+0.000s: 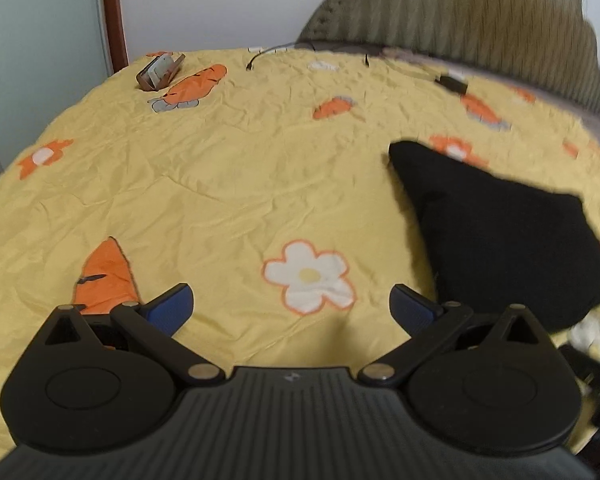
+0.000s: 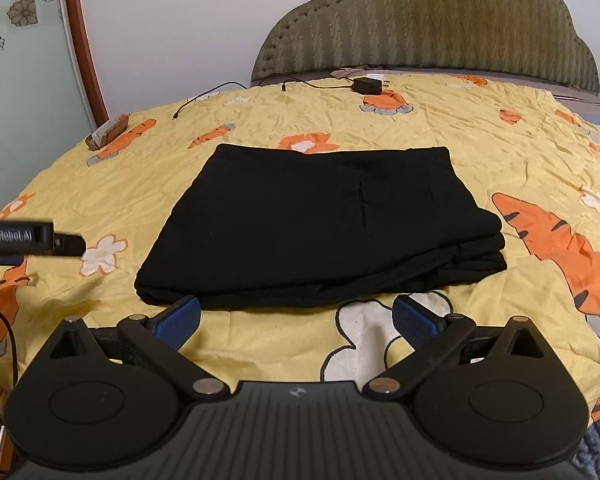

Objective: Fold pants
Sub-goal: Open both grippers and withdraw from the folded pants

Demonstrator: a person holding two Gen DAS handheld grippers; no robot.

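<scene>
Right claw (image 2: 296,316) nearest the work, fingers spread wide, nothing between them, hovering low over the bed cover (image 2: 480,152). Just beyond its tips: black pants (image 2: 312,224), already folded into a squat stack, several layers showing at the near right edge. Near edge of the stack sits straight ahead of the right claw, close to its left blue pad (image 2: 180,318), though I cannot tell if they touch. Long axis of the stack runs left-right across the view, square-on to this claw.

Left claw (image 1: 292,308) also released, empty, over bare cover with a white flower print (image 1: 308,276) ahead of it. Pants (image 1: 508,240) lie off to its right, apart from it, view a bit blurred there. In the right wrist view the left tool body (image 2: 20,238) pokes in at the left edge, clear of the pants.

So the right claw is nearer and aligned; the left would have to swing right to reach.

Judgement: the fold looks finished or nearly so; at most one more fold or a tidy of the loose layers at the right edge.

Far: charger and cable (image 2: 366,85) near the headboard (image 2: 428,20), small brown stand (image 2: 106,133) at the far left edge of the bed.
</scene>
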